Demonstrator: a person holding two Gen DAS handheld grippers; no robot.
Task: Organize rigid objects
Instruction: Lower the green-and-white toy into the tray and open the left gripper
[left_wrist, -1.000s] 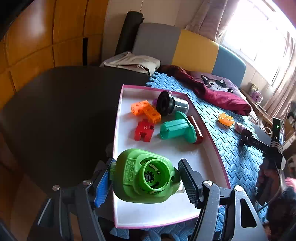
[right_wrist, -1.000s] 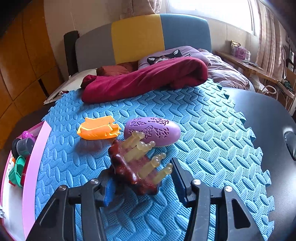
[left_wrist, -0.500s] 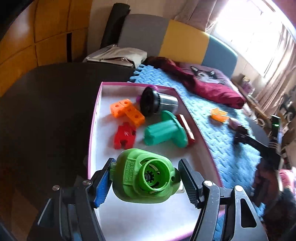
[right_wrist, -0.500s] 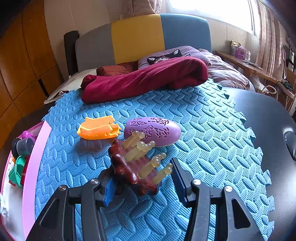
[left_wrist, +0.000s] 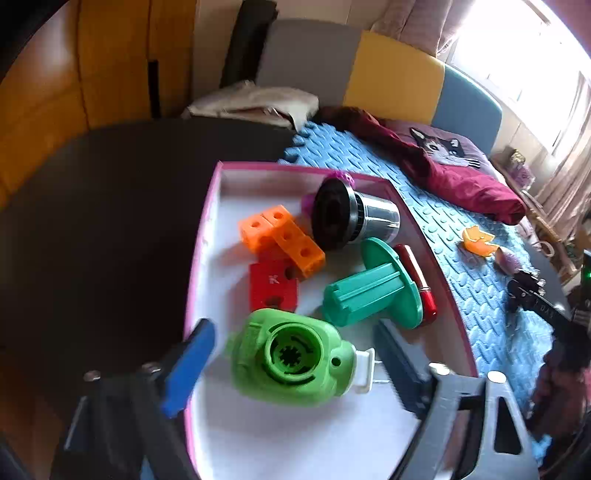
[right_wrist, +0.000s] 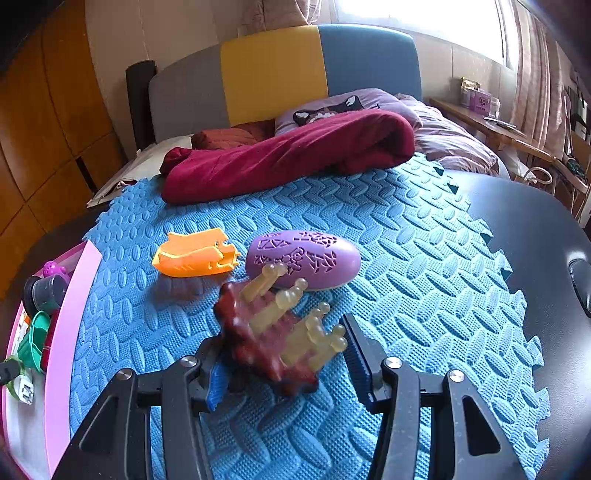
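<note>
- The left gripper (left_wrist: 295, 373) hangs over the near end of the pink-rimmed tray (left_wrist: 207, 236), its jaws opening. The green toy housing (left_wrist: 288, 363) sits between them with a gap on each side, so it looks released onto the tray floor.
- Already in the tray: orange blocks (left_wrist: 280, 236), a red block (left_wrist: 273, 288), a black-and-silver cup (left_wrist: 354, 218), a teal spool (left_wrist: 373, 290), a red tube (left_wrist: 417, 280) and a small purple piece (left_wrist: 343, 178) behind the cup.
- The right gripper (right_wrist: 284, 354) pinches a dark red brush with pale bristles (right_wrist: 273, 332) just above the blue foam mat (right_wrist: 406, 258); the jaws are closed on it, partly spread around its width.
- Still lying on the mat: an orange clip-like piece (right_wrist: 195, 253) and a purple oval brush (right_wrist: 303, 258), just beside each other and well apart from the tray.
- Judged from this, most of the sorting is done; the brush in hand and those two pieces remain.
</note>
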